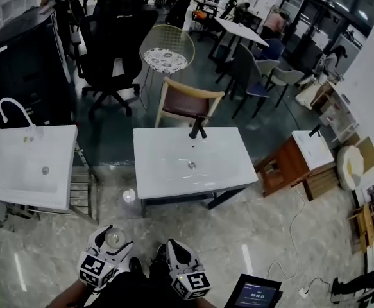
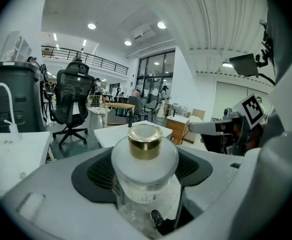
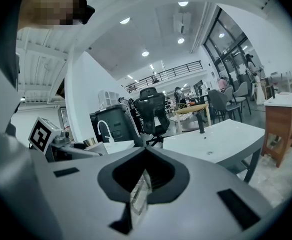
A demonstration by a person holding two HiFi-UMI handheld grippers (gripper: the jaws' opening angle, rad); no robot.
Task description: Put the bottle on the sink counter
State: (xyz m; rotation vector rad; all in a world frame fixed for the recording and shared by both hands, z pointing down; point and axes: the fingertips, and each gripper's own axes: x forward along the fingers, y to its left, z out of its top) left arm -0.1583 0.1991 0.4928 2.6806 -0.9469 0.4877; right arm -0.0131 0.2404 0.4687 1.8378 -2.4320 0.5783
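The bottom edge of the head view cuts off the rear of both the left tool [image 1: 111, 235] and the right tool [image 1: 176, 246], along with the arms behind them. Only the round top of the bottle [image 1: 114, 239] shows there; its body is hidden between the left tool's jaws. In the left gripper view the bottle's base runs below the bottom edge, and the print on its label [image 2: 147, 198] is too small to read. At the near right, a tablet [image 1: 256, 293] is cut off by the bottom edge, its screen figures illegible. A pale sliver [image 3: 139, 196] in the slit between the right tool's closed jaws is too narrow to identify.
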